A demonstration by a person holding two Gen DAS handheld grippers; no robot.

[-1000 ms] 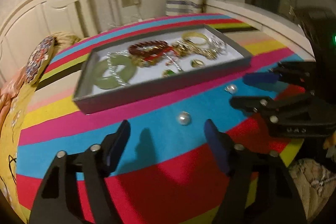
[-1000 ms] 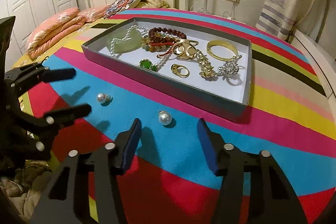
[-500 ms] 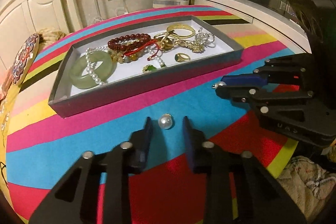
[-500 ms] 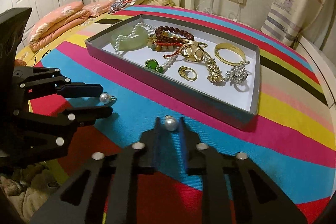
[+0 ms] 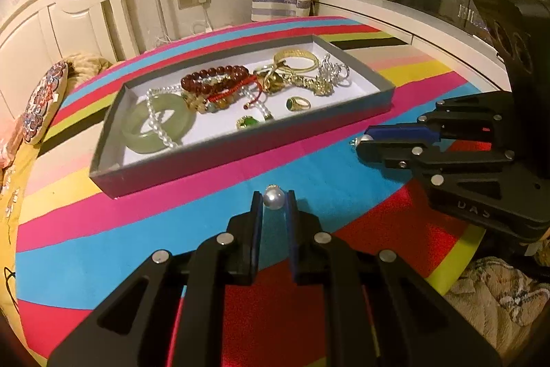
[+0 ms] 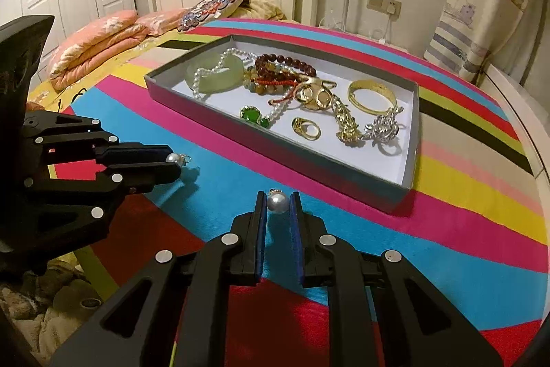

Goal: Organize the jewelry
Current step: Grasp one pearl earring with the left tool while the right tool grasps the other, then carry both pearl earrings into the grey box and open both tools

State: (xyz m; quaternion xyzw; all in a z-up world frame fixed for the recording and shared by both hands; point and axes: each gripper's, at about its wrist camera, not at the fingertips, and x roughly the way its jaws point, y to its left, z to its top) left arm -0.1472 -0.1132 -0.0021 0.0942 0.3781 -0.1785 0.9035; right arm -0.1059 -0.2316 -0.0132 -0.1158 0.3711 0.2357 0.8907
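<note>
We have the striped bedspread (image 5: 144, 229) under both grippers, and ahead of them, up the bed, the grey jewelry tray (image 5: 240, 153) with its heap of pieces. The step in hand, as we judge it, is picking up the two loose pearl earrings so they can join the rest in the tray.

Our left gripper (image 5: 274, 200) is closing, and its blue pads already pinch a pearl earring (image 5: 274, 197) right at the fingertips, low over the blue stripe. Our right gripper (image 6: 278, 202) is drawn nearly together on the second pearl earring (image 6: 277, 202), likewise at the very tips. In each view the other gripper reaches in from the side with its own pearl at its tip.

Next we reckon both must lift clear of the cloth and carry forward over the tray's near wall, then part the fingers above a bare patch of white lining. The pearls are round and held only at the tips, so a slip or a roll seems the risk.

We cannot tell whether either pearl has left the cloth. Each earring's small metal loop peeks past the pearl, its shape unclear. In the tray, the jade bangle (image 5: 156, 122), white pearl strand (image 6: 209, 74) and red bead bracelet (image 5: 216, 79) overlap, so their full outlines are hidden.
</note>
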